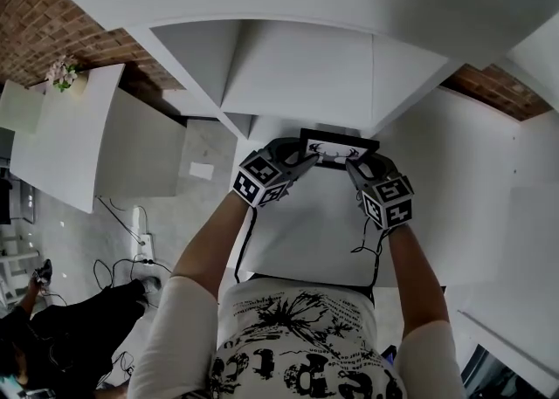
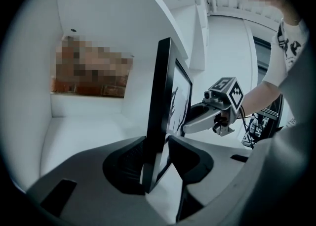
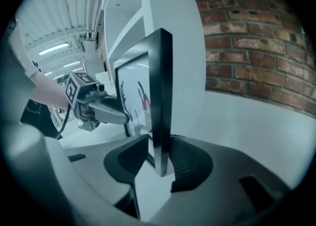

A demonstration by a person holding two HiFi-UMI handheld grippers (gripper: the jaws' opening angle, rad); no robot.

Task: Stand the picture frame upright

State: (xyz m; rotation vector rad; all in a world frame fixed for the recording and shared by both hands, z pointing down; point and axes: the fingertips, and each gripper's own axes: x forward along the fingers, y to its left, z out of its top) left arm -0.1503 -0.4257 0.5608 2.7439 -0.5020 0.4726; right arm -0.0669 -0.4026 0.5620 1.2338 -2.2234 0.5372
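**A home-style room in white and brick, possibly staged**

A domestic-looking interior is indicated. A red brick wall (image 1: 35,22) is seen behind a large white built-in shelving unit (image 1: 297,74) with open compartments. A small bunch of pink flowers (image 1: 63,72) is set on a white side surface (image 1: 61,144). A black picture frame with an antler drawing (image 1: 339,151) is displayed in front of the unit. A pale grey floor (image 1: 188,205) is crossed by loose black cables (image 1: 113,271) beside a white power strip (image 1: 141,230). In the right gripper view, long strip lights (image 3: 54,48) are seen on a slatted white ceiling. This lighting is more usual in a studio or showroom than in a lived-in home.
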